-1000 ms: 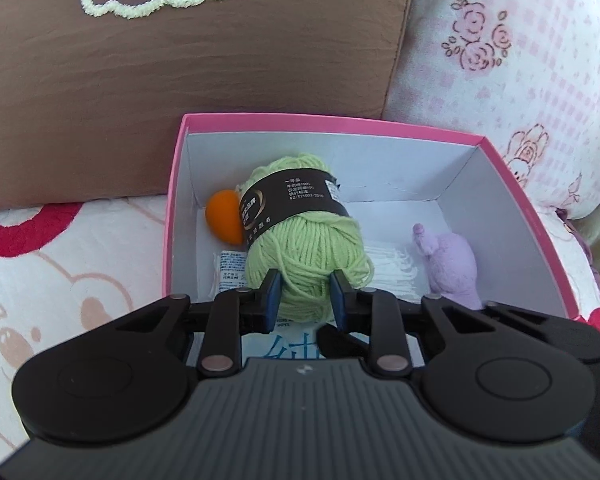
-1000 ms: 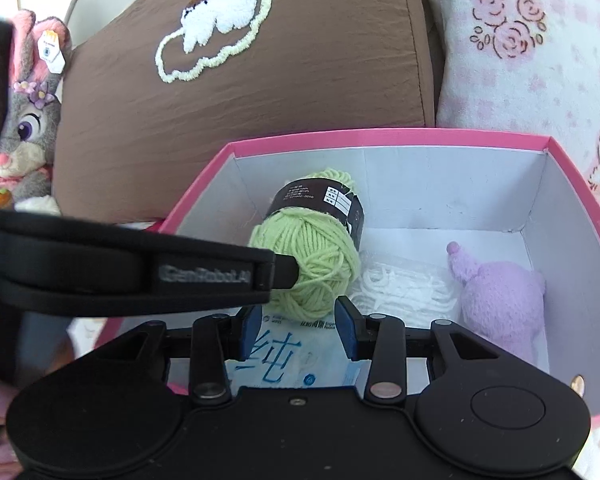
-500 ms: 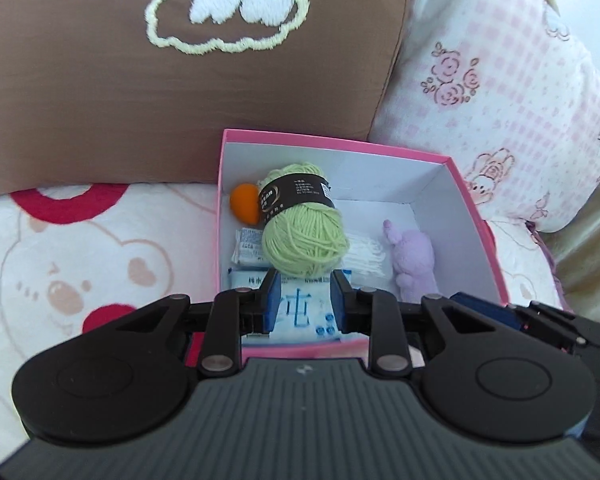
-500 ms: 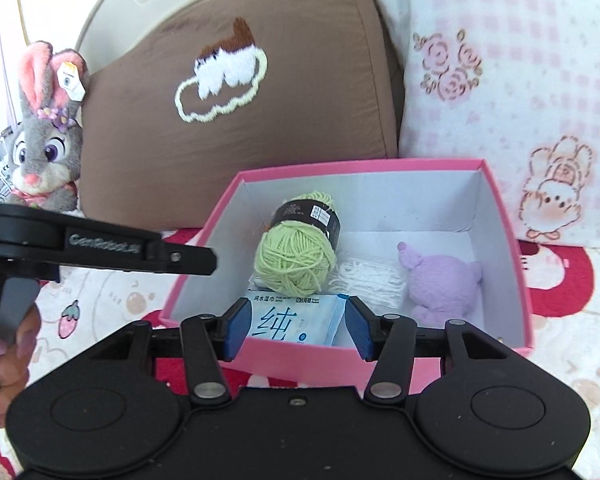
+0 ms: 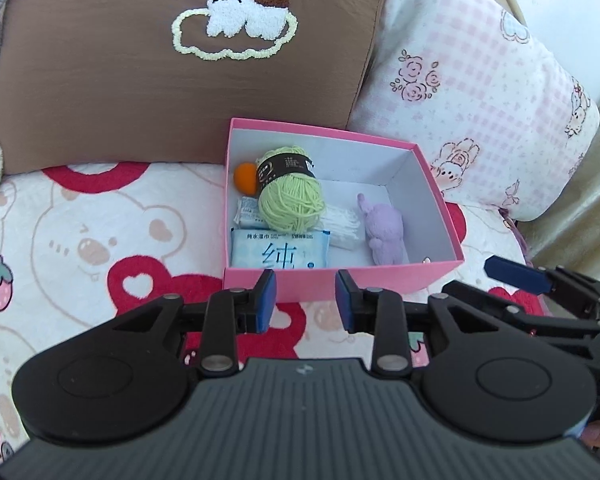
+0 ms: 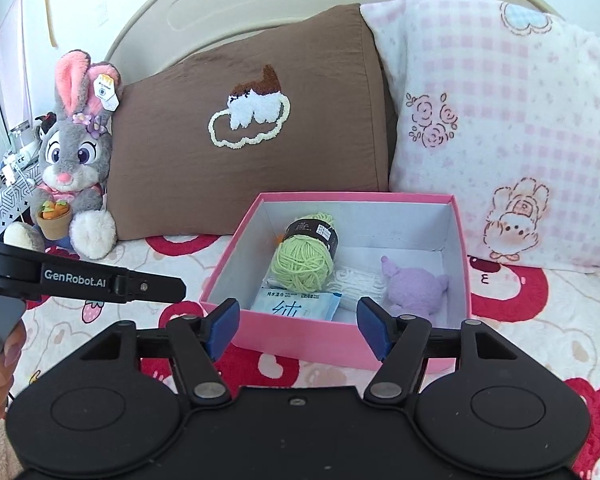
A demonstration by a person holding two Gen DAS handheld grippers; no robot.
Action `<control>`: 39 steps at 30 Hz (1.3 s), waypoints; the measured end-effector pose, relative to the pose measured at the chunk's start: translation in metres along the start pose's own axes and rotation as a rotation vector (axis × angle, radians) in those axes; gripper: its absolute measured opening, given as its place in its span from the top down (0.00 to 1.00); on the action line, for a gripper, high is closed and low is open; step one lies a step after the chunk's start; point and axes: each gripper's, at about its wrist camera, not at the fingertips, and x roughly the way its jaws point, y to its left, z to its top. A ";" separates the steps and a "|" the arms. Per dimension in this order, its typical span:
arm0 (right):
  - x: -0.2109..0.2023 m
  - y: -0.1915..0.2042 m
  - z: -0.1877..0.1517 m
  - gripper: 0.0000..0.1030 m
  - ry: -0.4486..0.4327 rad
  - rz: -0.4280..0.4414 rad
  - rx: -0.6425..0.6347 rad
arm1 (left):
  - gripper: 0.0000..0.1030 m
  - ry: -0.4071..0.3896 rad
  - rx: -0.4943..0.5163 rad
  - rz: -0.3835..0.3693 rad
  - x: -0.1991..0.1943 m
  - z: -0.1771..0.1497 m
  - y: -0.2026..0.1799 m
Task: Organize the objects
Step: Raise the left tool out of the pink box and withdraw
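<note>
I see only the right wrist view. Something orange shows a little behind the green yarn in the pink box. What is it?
Observer: An orange ball, by the left wall of the pink box, beside the green yarn.
Operator: Is anything else hidden on that side?
Observer: Yes, a small white packet lies in front of the ball, between the yarn and that wall.
Operator: I see the left gripper only from the side. Does it hold something?
Observer: No. The left gripper has just been opening; its jaws stand slightly apart with nothing between them.
</note>
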 end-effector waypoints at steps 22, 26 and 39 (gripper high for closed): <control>-0.055 0.003 -0.020 0.14 0.022 -0.141 0.031 | 0.32 -0.024 -0.016 0.017 -0.060 -0.041 -0.007; -0.054 0.006 -0.024 0.09 0.033 -0.149 0.016 | 0.30 -0.019 -0.005 0.023 -0.061 -0.045 -0.008; -0.043 0.007 -0.024 0.06 0.145 -0.214 0.032 | 0.05 -0.007 -0.002 0.035 -0.059 -0.052 -0.006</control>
